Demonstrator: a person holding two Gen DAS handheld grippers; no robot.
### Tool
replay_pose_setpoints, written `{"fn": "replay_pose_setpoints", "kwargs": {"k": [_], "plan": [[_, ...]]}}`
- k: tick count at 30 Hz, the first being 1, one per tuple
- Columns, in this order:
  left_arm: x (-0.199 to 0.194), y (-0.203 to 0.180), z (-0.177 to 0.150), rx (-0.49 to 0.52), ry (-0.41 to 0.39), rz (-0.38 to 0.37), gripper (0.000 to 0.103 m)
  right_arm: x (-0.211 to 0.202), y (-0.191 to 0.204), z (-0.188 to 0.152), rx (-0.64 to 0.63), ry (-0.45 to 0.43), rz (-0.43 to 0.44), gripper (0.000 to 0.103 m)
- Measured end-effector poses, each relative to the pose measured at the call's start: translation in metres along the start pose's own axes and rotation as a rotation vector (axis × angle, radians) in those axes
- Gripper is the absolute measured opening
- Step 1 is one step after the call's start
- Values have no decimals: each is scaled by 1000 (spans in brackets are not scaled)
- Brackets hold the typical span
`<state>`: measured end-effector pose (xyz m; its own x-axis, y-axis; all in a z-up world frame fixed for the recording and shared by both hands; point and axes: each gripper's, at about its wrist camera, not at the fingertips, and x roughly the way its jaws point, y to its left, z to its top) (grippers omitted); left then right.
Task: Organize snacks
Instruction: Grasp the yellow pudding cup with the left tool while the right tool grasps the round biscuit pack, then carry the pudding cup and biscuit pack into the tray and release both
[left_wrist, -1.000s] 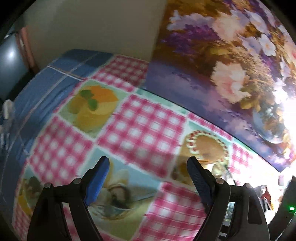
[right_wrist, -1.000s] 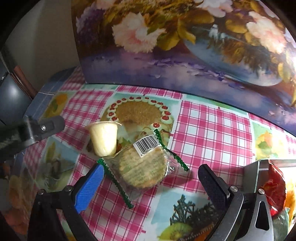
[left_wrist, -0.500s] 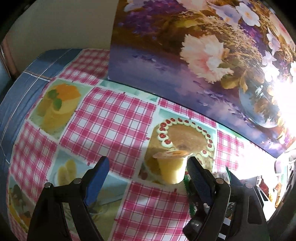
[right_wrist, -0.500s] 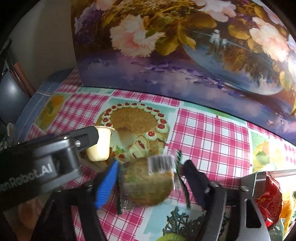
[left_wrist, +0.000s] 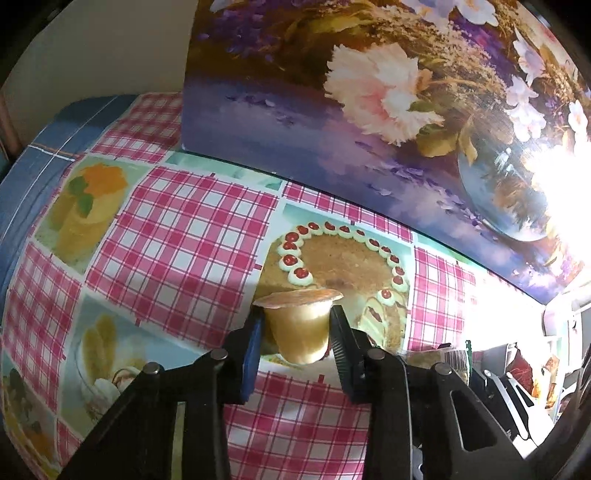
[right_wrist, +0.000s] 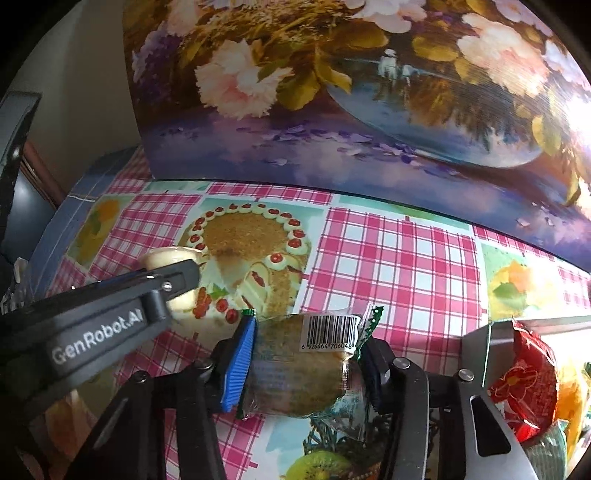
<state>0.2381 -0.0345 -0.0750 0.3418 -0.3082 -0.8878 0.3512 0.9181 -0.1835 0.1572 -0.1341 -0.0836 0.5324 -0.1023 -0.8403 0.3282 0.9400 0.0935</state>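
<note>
Floral painted panel (left_wrist: 369, 122) stands upright along the back of the counter (left_wrist: 177, 236), which wears a pink-checked cloth printed with dessert pictures; a blue cloth edge shows at far left. Metal bin (right_wrist: 476, 343) at the right edge of the right wrist view holds a red foil-wrapped snack (right_wrist: 524, 384) and something orange behind it. Left hand-held gripper (left_wrist: 297, 338) has just closed, pads pressing both sides of a small pudding cup (left_wrist: 300, 326); the cup is upright, sealed lid on top, over the printed cherry-ringed cake, whether lifted off the cloth or still resting cannot be told. Right hand-held gripper (right_wrist: 301, 365) has its jaws just drawn in around a round cake in clear wrapper (right_wrist: 295, 369), blue pad against the left side, right pad against the crimped green-edged end; barcode label faces up. The packet sits near the lower edge of the printed cake, just beside the bin. From the right wrist view, the left tool's black arm crosses in front of the cup.
</note>
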Motion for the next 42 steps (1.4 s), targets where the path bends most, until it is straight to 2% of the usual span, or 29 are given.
{"fn": "replay_pose_setpoints", "kwargs": {"k": [8,16,24,33,42], "plan": [[-18,13,-18,-82,4,0,37,-13,-7,-14,55,8,11,52],[-54,10,-41,-119,4,26,37,-48,-15,-37,135,2,55,51],[-95,-11,-51,-101,-17,21,37,-99,-29,-57,231,-13,69,51],[-146,-47,-80,-67,-67,5,37,-150,-51,-76,331,-55,70,52],[-174,-81,-106,-12,-105,14,37,-191,-88,-97,458,-108,17,52]]}}
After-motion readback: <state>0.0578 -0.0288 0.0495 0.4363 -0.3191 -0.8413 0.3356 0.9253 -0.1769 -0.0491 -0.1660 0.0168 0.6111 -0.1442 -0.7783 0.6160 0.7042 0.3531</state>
